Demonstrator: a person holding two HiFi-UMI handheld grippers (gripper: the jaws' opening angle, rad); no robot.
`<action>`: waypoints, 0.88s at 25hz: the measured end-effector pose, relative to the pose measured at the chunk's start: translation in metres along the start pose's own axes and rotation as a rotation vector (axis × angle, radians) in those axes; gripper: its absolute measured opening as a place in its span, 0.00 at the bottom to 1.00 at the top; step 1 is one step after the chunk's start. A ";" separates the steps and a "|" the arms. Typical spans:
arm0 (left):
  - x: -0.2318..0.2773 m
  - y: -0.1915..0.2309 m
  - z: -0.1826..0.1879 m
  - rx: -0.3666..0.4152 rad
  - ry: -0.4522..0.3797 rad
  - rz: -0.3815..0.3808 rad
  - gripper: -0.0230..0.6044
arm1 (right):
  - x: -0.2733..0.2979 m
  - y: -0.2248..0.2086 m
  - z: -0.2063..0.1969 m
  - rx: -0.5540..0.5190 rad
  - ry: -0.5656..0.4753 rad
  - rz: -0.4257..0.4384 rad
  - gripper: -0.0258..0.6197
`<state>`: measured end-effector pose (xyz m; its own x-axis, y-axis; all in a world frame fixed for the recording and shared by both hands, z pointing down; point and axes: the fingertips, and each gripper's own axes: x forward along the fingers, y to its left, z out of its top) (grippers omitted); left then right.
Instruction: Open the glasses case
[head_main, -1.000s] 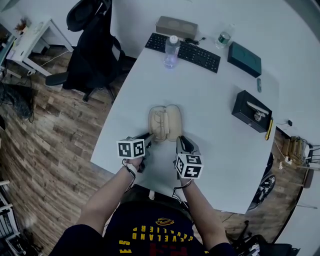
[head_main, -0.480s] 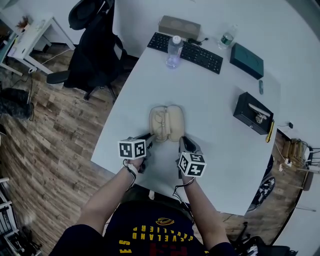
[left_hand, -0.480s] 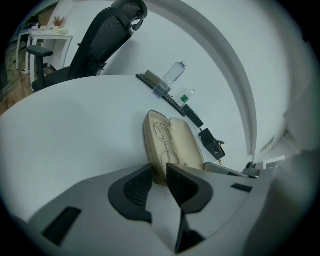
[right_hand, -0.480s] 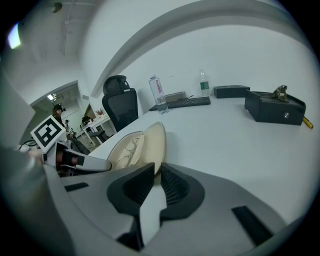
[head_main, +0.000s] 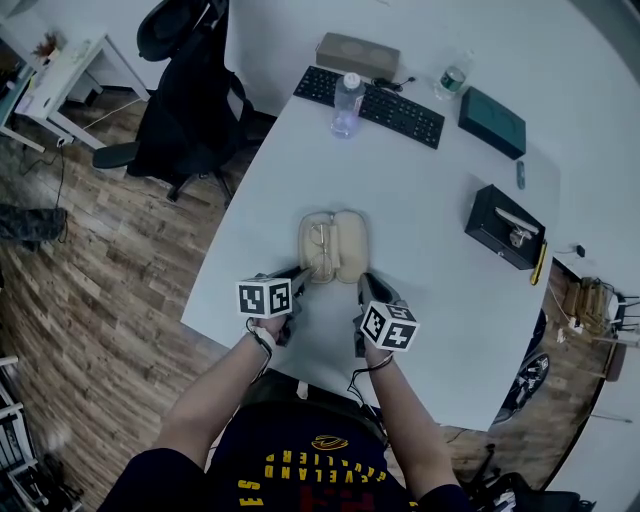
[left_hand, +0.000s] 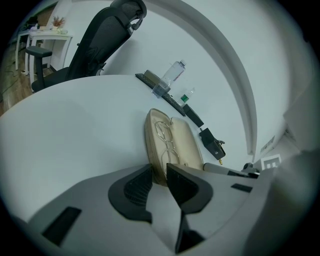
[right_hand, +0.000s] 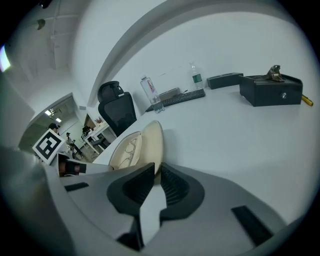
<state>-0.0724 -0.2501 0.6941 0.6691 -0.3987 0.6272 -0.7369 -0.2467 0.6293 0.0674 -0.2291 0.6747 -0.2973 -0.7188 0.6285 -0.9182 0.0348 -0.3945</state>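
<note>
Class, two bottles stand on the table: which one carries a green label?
The shorter bottle, beyond the right end of the keyboard. The taller bottle, at the keyboard's left end, is clear and shows no green.

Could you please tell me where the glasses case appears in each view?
Head view: glasses case, lying open at picture centre.
Left gripper view: just right of centre.
Right gripper view: just left of centre, lower half.
Shared landmark: the clear water bottle beside the keyboard, beyond the case.

Glasses case: near end is hiding behind the left gripper.
Bottle, beyond the case: label print is showing too small to read.
</note>
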 end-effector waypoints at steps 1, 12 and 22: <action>0.001 0.000 0.001 -0.001 -0.003 0.000 0.19 | -0.001 0.002 0.003 -0.002 -0.005 0.005 0.12; -0.008 -0.017 0.013 0.110 -0.021 0.000 0.22 | -0.008 0.022 0.017 -0.158 -0.032 0.003 0.18; -0.059 -0.067 0.027 0.124 -0.120 -0.116 0.22 | -0.057 0.058 0.046 -0.162 -0.115 0.086 0.26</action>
<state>-0.0646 -0.2337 0.6030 0.7395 -0.4619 0.4898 -0.6667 -0.4012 0.6282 0.0431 -0.2180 0.5849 -0.3528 -0.7823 0.5133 -0.9237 0.2038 -0.3243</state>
